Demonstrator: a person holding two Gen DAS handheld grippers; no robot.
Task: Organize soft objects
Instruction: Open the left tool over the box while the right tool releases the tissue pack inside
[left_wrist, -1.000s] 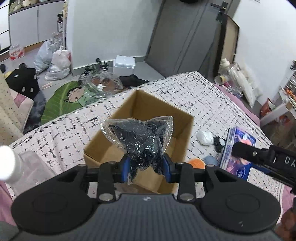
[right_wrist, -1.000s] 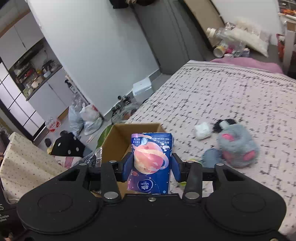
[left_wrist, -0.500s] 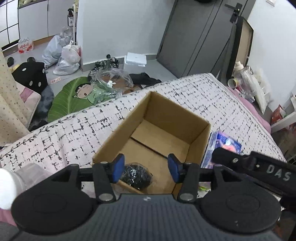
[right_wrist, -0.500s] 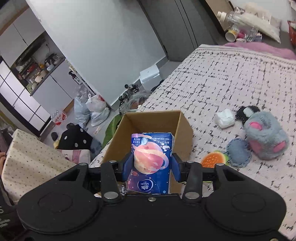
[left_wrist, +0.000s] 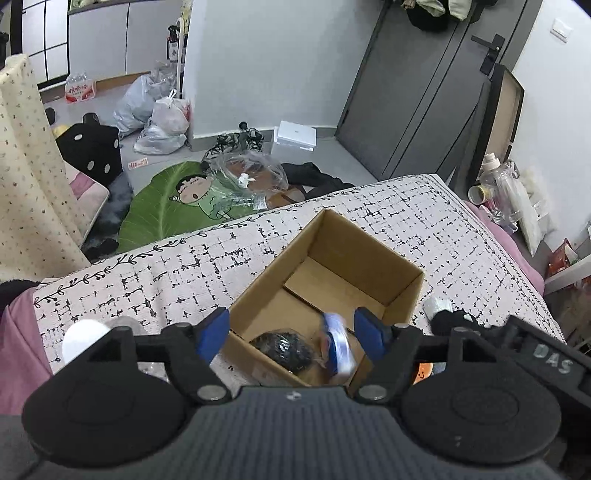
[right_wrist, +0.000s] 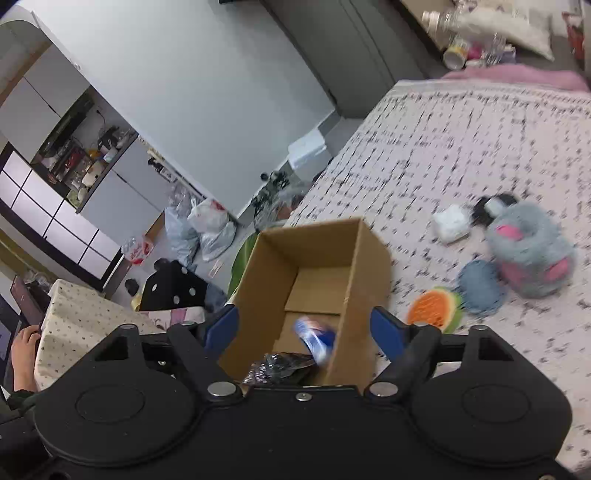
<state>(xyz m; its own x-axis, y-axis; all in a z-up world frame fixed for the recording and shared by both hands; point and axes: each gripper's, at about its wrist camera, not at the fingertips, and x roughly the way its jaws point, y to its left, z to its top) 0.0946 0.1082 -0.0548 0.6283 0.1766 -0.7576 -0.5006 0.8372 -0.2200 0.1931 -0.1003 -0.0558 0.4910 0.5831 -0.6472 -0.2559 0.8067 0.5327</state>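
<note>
Both my grippers hang over the cardboard box (right_wrist: 365, 273) with jaws spread wide, holding nothing: the left gripper (left_wrist: 291, 330) and the right gripper (right_wrist: 306, 328). Inside the box, nearest me, lies the dark bagged bundle (left_wrist: 284, 350), and beside it the blue tissue pack (right_wrist: 316, 338), blurred, so I cannot tell whether it has settled. Two soft things are in, then. Farther out on the bedspread (right_wrist: 461, 147) more wait: an orange round pad (right_wrist: 434, 306), a blue pad (right_wrist: 480, 286), a grey plush slipper (right_wrist: 532, 254), a white wad (right_wrist: 450, 223).
</note>
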